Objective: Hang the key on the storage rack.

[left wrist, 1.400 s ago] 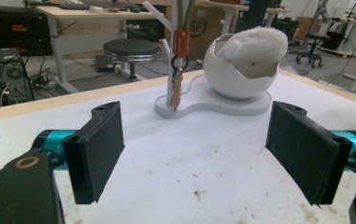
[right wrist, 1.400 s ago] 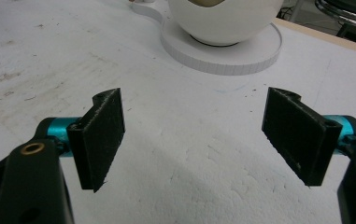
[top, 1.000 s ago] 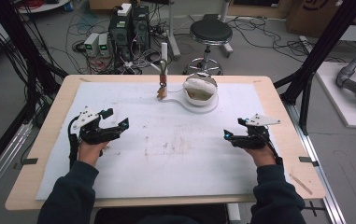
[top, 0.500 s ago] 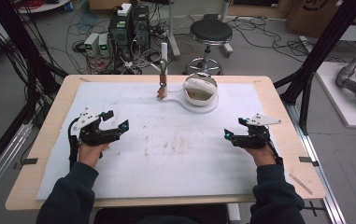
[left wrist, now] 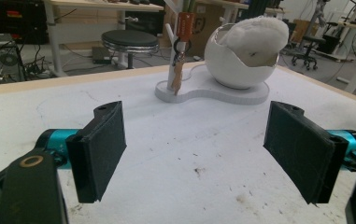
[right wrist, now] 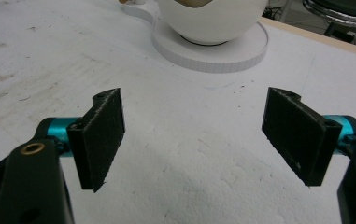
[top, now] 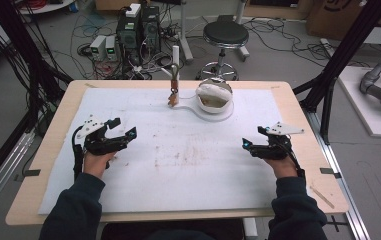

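**Two hand-held grippers, jaws spread, over the white mat**

Change since earlier frames: left hand-held gripper (top: 119,129) shifted slightly; right hand-held gripper (top: 253,138) about unchanged.

Left hand-held gripper: jaws wide apart, nothing between them, held just above the white mat (top: 188,165) at the worktop's (top: 53,125) left side.

Right hand-held gripper: jaws likewise spread and empty, at the mat's right side.

Far middle of mat: white flat base (left wrist: 222,91) carrying a white spherical bowl (left wrist: 241,60), open at top, with pale fluffy material (left wrist: 259,32) inside, possibly cotton. Beside it on the base, a thin upright post (left wrist: 175,56) with small hanging items.
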